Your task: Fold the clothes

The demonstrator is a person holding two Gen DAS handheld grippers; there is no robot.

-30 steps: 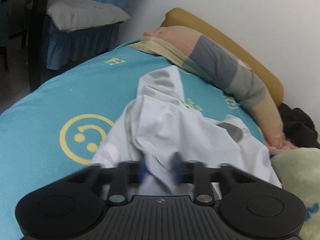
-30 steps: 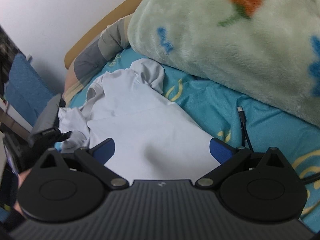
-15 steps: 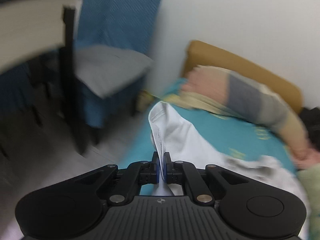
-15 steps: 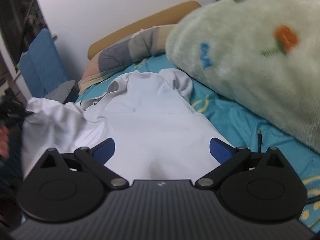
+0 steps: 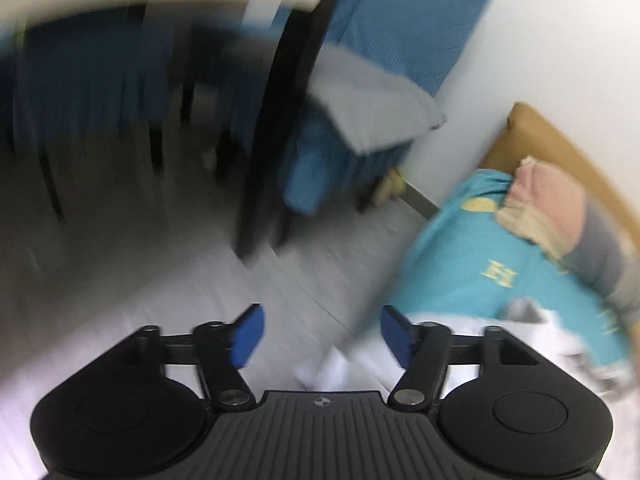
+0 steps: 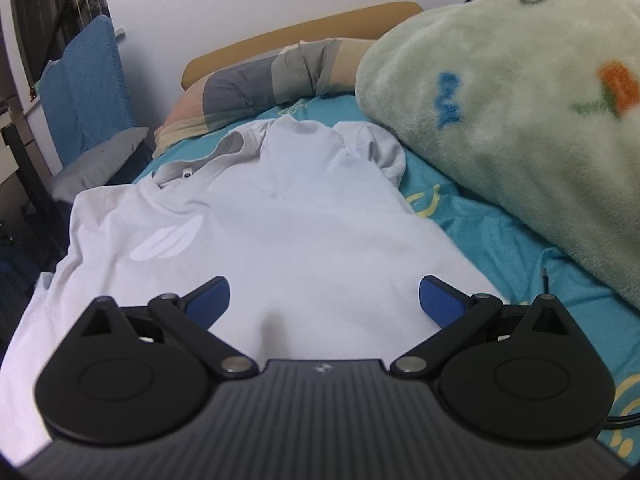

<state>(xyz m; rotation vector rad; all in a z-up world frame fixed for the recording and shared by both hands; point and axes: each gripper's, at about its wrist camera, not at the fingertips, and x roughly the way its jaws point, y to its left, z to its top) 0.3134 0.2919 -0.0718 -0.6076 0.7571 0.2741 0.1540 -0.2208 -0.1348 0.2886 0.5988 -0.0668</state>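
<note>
A white hooded top lies spread flat on the teal bed sheet, hood towards the headboard, one side hanging over the bed's left edge. My right gripper is open and empty, hovering just above the top's lower part. My left gripper is open and empty, out past the bed's side over the floor; a blurred edge of the white top shows just below its right finger.
A pale green fleece blanket is piled on the right of the bed. A striped pillow lies by the tan headboard. A black cable lies on the sheet. A blue-covered chair and dark table legs stand beside the bed.
My left gripper pulled the top's side out towards the bed edge, then opened and let it go, swinging left over the floor. The top now lies spread flat. My right gripper stayed open.
</note>
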